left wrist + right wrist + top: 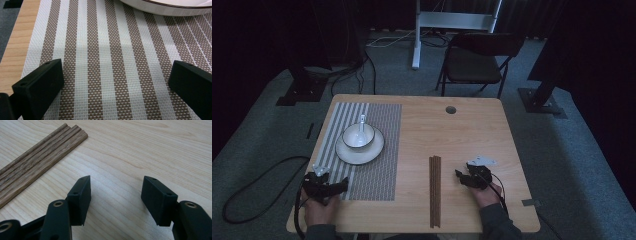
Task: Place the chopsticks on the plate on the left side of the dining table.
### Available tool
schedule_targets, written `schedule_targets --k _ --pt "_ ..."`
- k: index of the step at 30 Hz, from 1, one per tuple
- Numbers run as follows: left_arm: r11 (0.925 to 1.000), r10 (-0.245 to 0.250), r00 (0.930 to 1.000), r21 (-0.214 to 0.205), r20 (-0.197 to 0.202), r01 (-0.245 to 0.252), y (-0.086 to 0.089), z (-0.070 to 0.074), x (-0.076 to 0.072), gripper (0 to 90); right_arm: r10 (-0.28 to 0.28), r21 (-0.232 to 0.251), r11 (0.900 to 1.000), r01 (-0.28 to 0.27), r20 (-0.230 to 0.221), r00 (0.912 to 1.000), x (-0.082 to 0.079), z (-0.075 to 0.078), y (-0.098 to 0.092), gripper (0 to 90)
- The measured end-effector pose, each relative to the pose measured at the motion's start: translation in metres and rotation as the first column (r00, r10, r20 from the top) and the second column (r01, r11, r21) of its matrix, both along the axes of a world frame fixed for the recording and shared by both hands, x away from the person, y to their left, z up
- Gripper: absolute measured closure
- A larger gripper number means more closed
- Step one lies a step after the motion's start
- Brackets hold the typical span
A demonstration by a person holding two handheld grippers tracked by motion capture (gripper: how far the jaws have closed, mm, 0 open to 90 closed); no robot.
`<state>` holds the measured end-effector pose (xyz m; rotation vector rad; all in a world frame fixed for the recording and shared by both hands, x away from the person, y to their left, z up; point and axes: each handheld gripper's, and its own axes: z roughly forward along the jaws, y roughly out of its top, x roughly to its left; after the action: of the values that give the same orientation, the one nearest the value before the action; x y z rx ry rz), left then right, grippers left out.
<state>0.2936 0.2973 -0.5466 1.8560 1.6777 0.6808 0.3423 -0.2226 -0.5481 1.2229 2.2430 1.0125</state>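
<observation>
The right hand-held gripper is being held low over the bench near its front edge, jaws spread wide with nothing but bare wood between them. The chopsticks are lying just beside it on its inner side, closer to it than to the left hand-held gripper, so the right one is probably best placed for a pickup. Their long axis is running front to back, a tight bundle of dark, grainy wooden sticks, squared and slim, on pale smooth wood. The left one is also being kept open, hovering over the woven striped placemat. Farther back, a glossy white bowl holding a spoon is sitting on a plate.
</observation>
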Motion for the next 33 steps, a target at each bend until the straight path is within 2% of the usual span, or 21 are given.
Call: schedule_targets --k 15,25,33 --pt "1.0 0.001 1.0 -0.001 0.001 -0.001 -0.0001 0.0 0.0 0.2 -0.001 0.0 1.0 0.001 0.0 1.0 -0.0001 0.0 0.0001 40.6" --pt "1.0 0.0 1.0 -0.001 0.001 0.0 0.0 -0.0001 0.0001 0.2 0.001 -0.009 1.0 -0.001 0.0 1.0 -0.0011 0.0016 0.0003 44.8" --pt "1.0 0.0 1.0 -0.001 0.001 0.0 0.0 -0.0001 0.0001 0.2 0.009 0.017 0.9998 -0.01 0.006 0.9999 -0.0053 0.0081 0.0006 45.5"
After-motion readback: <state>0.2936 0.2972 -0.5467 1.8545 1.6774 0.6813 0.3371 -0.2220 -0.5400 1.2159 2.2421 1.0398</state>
